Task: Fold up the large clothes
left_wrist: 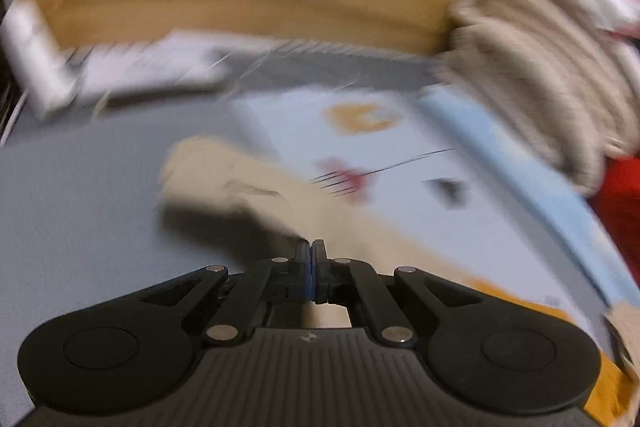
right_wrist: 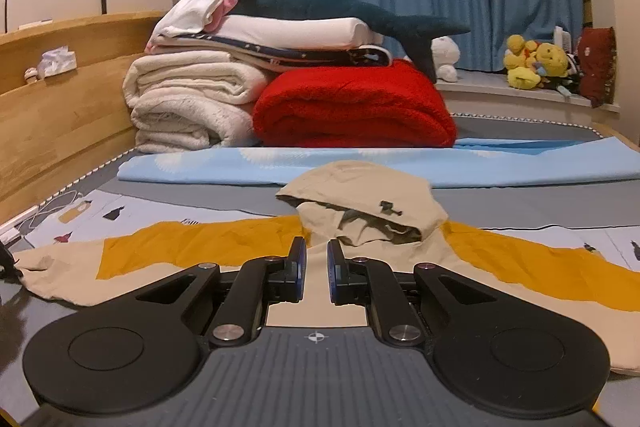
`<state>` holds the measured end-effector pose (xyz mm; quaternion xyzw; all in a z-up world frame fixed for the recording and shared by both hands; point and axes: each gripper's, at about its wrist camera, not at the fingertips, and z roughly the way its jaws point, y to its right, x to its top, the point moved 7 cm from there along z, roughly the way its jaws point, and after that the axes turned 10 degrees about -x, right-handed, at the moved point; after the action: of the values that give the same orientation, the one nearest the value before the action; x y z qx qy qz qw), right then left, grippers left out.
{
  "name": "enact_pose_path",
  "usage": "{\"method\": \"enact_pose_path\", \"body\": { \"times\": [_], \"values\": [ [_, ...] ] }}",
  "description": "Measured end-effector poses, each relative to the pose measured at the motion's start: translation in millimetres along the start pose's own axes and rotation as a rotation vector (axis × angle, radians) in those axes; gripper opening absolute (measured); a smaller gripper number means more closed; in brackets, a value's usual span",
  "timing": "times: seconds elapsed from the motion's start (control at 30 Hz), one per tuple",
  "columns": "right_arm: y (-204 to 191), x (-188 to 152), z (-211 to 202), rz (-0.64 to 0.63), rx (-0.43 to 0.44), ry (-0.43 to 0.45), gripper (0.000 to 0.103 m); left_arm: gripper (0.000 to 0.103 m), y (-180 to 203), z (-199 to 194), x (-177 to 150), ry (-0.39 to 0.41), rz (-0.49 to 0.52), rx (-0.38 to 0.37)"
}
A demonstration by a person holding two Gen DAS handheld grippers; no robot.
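The left claw [left_wrist: 311, 247] is pressed together beside the beige sleeve [left_wrist: 224, 175]. The right claw [right_wrist: 317, 255] stands narrowly apart, gripping nothing, before the hoodie [right_wrist: 360, 195] on the bed [right_wrist: 520, 205].

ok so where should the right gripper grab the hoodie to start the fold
Probably a sleeve cuff. The hoodie lies flat with both sleeves spread wide; the beige cuff on the picture's left is a free edge on the bed. Come in low from the outer end and pinch that edge. The hood is bunched up, so it makes a poorer hold.
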<state>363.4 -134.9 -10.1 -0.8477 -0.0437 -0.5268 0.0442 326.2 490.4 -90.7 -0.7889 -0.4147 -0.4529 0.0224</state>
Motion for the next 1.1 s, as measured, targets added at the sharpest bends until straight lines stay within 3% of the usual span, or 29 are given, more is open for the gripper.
{"method": "enact_pose_path", "body": {
  "times": [0.1, 0.17, 0.33, 0.4, 0.43, 0.5, 0.57, 0.67, 0.77, 0.83, 0.9, 1.1],
  "values": [
    [15, 0, -3, 0.019, -0.023, -0.007, 0.008, 0.000, 91, -37, -10, 0.031, 0.131, -0.134],
    [28, -3, -4, 0.037, -0.044, -0.019, 0.006, 0.000, 161, -72, -29, 0.037, 0.188, -0.277],
    [56, -14, -4, 0.077, -0.096, -0.062, 0.006, 0.000, 320, -162, -119, 0.003, 0.378, -0.624],
    [66, -19, -3, 0.101, -0.111, -0.090, 0.006, 0.000, 367, -191, -174, -0.105, 0.444, -0.777],
    [70, -21, -2, 0.109, -0.117, -0.102, 0.006, 0.001, 386, -201, -205, -0.209, 0.468, -0.862],
    [78, -26, 3, 0.124, -0.127, -0.138, 0.007, 0.016, 410, -215, -263, -0.456, 0.512, -1.020],
    [87, -30, 11, 0.150, -0.130, -0.176, 0.007, 0.030, 410, -217, -285, -0.492, 0.541, -0.987],
    [100, -30, 21, 0.179, -0.145, -0.204, 0.014, 0.030, 391, -192, -273, -0.474, 0.450, -0.880],
    [112, -29, 29, 0.220, -0.151, -0.211, 0.015, 0.030, 359, -151, -248, -0.441, 0.337, -0.676],
    [113, -30, 34, 0.233, -0.142, -0.204, 0.015, 0.030, 340, -130, -239, -0.421, 0.329, -0.537],
    [110, -35, 42, 0.235, -0.138, -0.223, 0.015, 0.030, 328, -114, -231, -0.421, 0.299, -0.449],
    [65, -54, 67, 0.174, -0.028, -0.277, 0.015, 0.030, 312, -89, -210, -0.435, 0.236, -0.380]
  ]
}}
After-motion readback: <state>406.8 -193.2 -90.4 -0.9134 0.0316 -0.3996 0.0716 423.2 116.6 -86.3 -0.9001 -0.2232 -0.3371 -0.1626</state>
